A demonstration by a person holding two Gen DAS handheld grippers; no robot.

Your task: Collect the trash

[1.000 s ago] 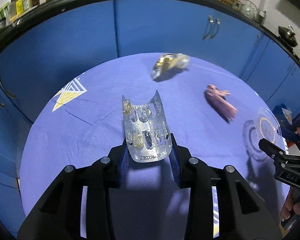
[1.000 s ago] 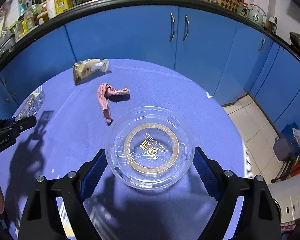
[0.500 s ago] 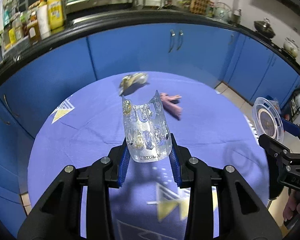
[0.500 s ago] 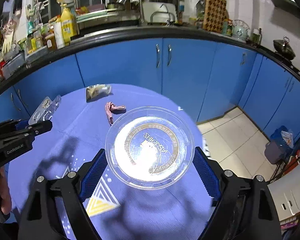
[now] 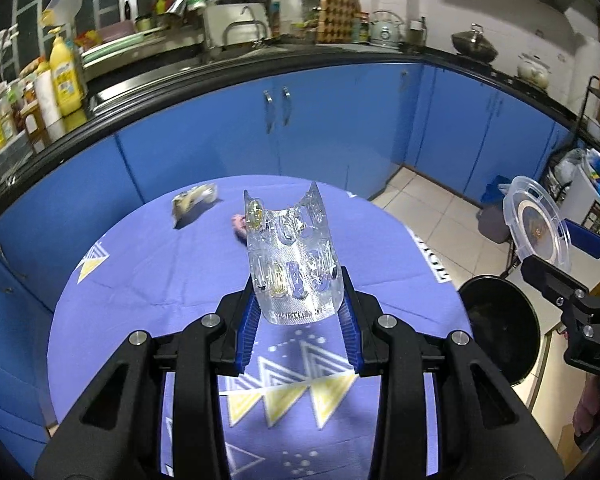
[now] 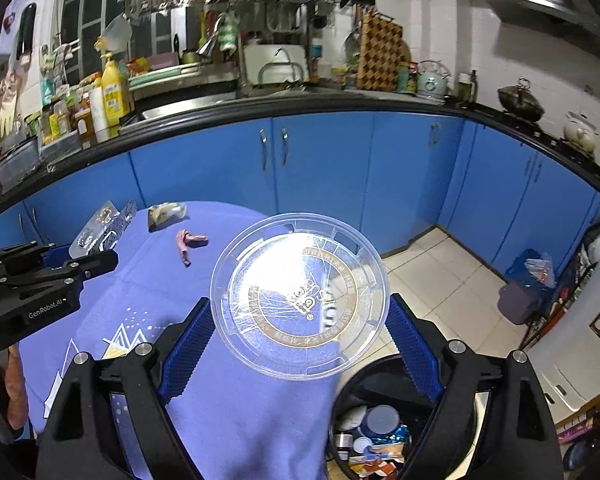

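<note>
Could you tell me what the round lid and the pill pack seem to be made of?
Round lid: apparently clear, glossy, rigid plastic; the floor shows through it and glare sits on it.
Pill pack: likely clear plastic blisters on shiny foil, judging by its bubbles and silvery crinkle.

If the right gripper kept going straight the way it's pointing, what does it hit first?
Probably bare floor tiles beyond the purple tablecloth's edge. The right gripper, clamped on the clear round plastic lid, points past it; depth is uncertain.

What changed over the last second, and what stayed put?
Both grippers lifted off the table: the left gripper carried the blister pack up, the right gripper brought the clear lid above the bin. Both grips unchanged; wrapper and pink scrap stayed.
</note>
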